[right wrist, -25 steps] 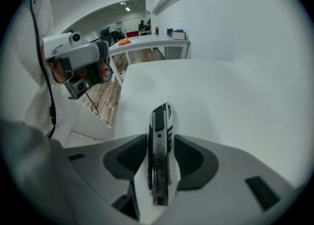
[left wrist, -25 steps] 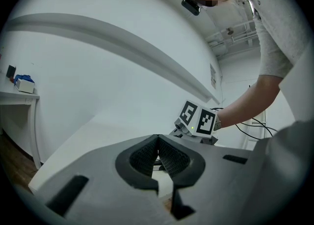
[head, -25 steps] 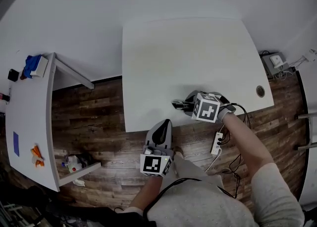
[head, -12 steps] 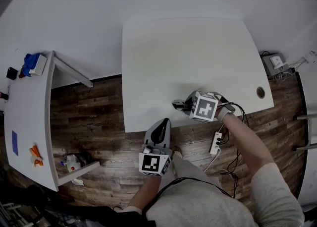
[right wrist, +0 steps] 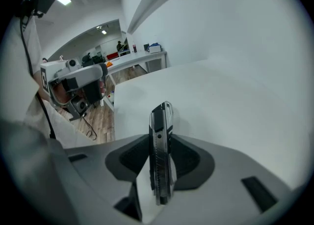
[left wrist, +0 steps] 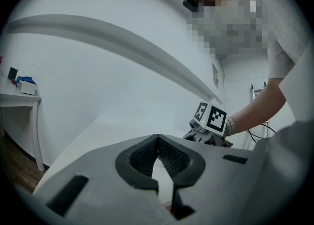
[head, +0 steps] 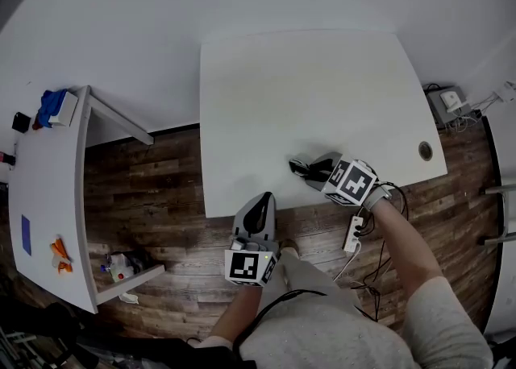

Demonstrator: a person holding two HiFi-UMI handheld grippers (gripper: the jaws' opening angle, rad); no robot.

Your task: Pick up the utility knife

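Note:
The utility knife (right wrist: 161, 145), black and silver, stands on edge between the pads of my right gripper (right wrist: 161, 167), which is shut on it. In the head view the knife (head: 299, 167) sticks out left of the right gripper (head: 313, 171), just above the white table (head: 298, 85) near its front edge. My left gripper (head: 261, 203) hovers in front of the table over the wooden floor. Its jaw tips touch with nothing between them, so the left gripper (left wrist: 157, 138) is shut. The right gripper's marker cube (left wrist: 212, 118) shows ahead in the left gripper view.
A second white table (head: 48, 190) at the left carries blue (head: 52, 105) and orange (head: 60, 251) items. A white power strip (head: 352, 234) with cables lies on the floor by the main table's front right corner. A cable hole (head: 425, 150) sits at that table's right edge.
My right gripper has rolled and shifted slightly right and toward the table's front edge, with the knife between its jaws. The left gripper has stayed where it was.

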